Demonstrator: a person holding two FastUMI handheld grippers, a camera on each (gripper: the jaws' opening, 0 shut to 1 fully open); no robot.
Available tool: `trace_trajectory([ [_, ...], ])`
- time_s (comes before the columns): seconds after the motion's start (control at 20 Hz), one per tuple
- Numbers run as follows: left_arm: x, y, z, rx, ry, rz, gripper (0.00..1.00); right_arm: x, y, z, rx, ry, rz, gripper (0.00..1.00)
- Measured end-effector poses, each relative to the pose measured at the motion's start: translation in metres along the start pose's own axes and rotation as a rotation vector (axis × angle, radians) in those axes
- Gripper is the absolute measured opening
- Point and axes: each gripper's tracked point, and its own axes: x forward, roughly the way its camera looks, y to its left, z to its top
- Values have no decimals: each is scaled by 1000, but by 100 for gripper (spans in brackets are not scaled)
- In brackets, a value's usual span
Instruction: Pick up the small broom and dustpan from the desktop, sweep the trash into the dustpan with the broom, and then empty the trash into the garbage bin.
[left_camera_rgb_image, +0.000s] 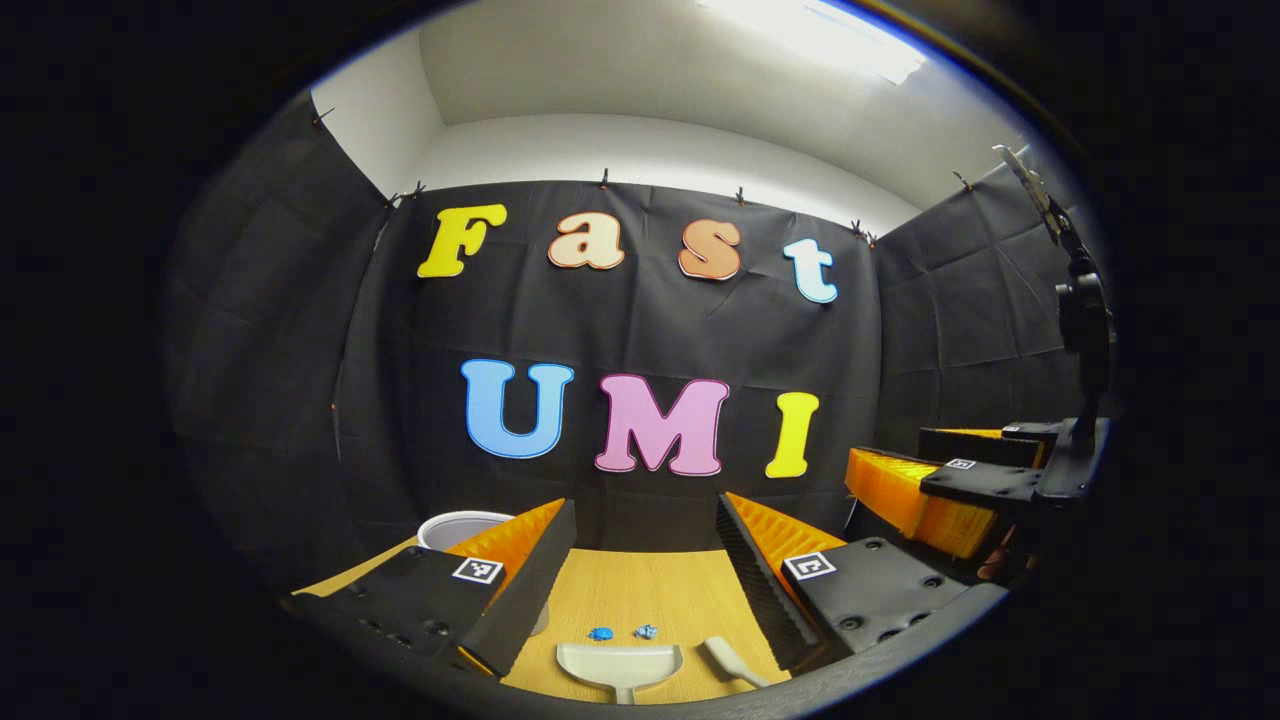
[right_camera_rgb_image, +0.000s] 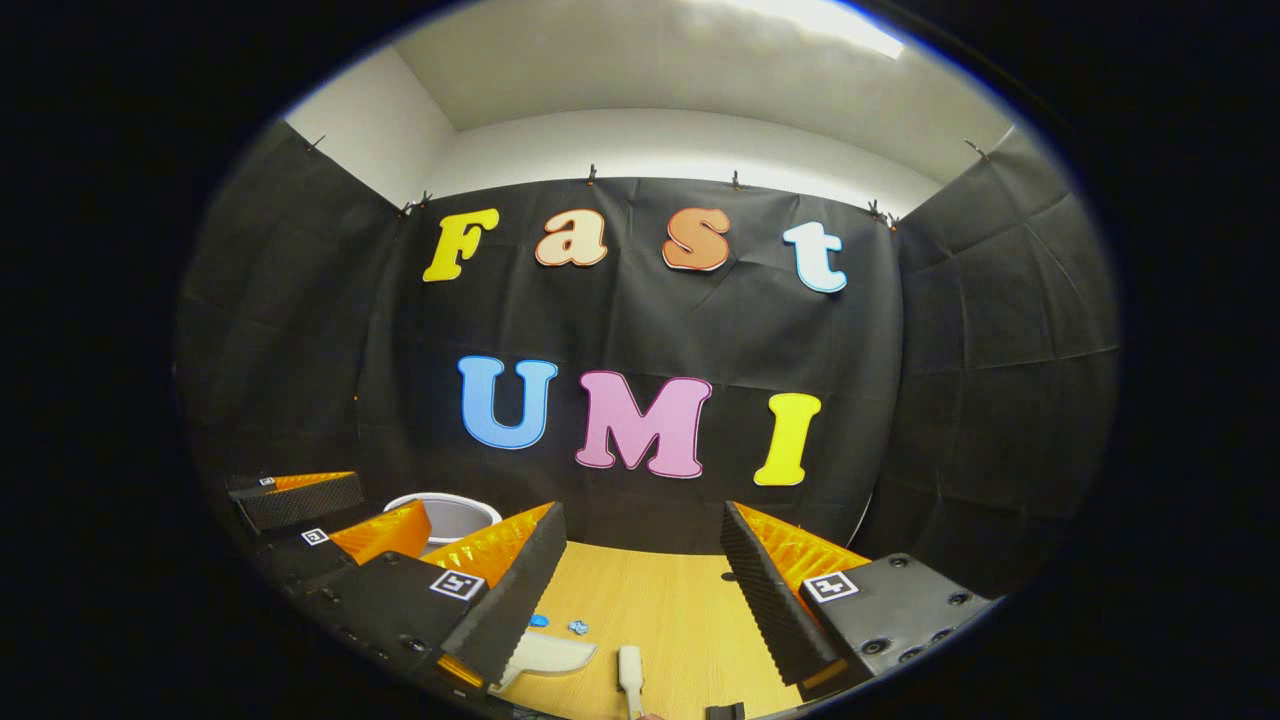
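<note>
Both grippers (left_camera_rgb_image: 640, 560) (right_camera_rgb_image: 640, 560) level, agape, above dustpan (left_camera_rgb_image: 620, 663)

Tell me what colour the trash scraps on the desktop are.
Blue. The trash scraps lie just beyond the white dustpan; the left gripper view shows them best.

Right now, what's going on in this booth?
Nothing is grasped yet. A person holds both grippers above a wooden desktop, fingers spread. Seen from the left gripper, a white dustpan lies on the desk with two blue scraps of trash just beyond its front edge and the small broom's handle beside it. The right gripper is aimed near that handle. A white garbage bin stands at the back left. Sweeping has not begun.
</note>
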Motion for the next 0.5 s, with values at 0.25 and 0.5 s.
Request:
trace_trajectory([
  [0.25,-3,-1,-1,-8,-4,7,84,0,-1,-2,-1,3,2,99],
  [0.5,-2,-6,0,-17,-14,0,84,3,-5,-5,-4,5,2,99],
])
